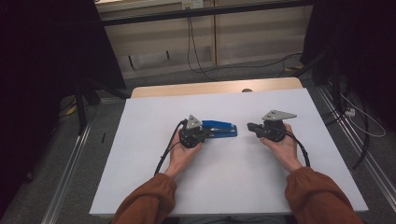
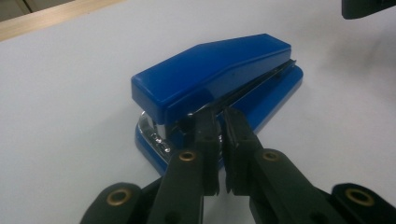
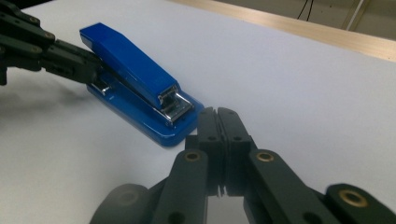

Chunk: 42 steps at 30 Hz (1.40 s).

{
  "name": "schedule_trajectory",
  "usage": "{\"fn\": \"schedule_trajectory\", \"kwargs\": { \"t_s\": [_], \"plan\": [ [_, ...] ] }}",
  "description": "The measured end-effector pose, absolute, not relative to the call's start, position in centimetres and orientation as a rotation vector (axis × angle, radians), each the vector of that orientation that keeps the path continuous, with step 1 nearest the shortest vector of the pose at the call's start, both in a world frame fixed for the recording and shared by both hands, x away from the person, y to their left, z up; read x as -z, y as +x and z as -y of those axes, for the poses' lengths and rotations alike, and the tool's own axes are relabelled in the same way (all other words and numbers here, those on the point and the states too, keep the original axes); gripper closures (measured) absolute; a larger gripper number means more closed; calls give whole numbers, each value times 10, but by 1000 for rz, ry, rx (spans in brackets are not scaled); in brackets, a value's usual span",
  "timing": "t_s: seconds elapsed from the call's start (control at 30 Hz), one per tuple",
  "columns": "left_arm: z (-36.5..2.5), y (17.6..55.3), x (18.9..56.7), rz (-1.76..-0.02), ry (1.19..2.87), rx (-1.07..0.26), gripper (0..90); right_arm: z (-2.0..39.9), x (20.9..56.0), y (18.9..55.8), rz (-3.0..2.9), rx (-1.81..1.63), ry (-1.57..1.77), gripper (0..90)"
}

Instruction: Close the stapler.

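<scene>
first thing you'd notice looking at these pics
A bright blue stapler stands out, lying near the middle of the white table. The left tongs sit against its hinge end with jaws nearly together and nothing visibly gripped. The right tongs, jaws shut and empty, rest close to its front end, a little apart from it.

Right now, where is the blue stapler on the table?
In the high view the blue stapler lies near the middle of the white table, directly right of the left gripper, whose closed fingers meet its rear end; the right gripper sits just beyond its front end.
</scene>
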<state>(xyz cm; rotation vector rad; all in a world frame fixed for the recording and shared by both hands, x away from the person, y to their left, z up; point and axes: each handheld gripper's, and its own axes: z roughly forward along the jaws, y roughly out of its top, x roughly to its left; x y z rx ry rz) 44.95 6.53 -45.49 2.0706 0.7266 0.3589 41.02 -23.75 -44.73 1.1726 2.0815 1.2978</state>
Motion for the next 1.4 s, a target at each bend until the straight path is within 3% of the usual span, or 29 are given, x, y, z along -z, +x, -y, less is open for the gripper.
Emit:
{"fn": "schedule_trajectory", "kwargs": {
  "t_s": [0.3,0.5,0.73,0.87,1.07,1.2,1.4],
  "plan": [
    [-65,442,449,-741,2038,-320,801,239,450,409,-2092,-1338,1190,737],
    [-73,438,446,-732,2029,-331,727,240,448,408,-2078,-1357,1195,560],
    [-81,435,444,-770,1998,-356,535,236,448,408,-2042,-1367,1228,229],
    [-85,435,442,-823,1999,-389,357,234,448,408,-2007,-1357,1237,109],
    [-87,432,440,-801,2029,-433,100,235,447,405,-1944,-1371,1271,31],
    [-91,430,435,-772,1996,-443,31,234,444,402,-1945,-1379,1272,33],
    [-97,423,430,-758,1963,-417,35,235,438,395,-1924,-1397,1267,35]
  ]
}}
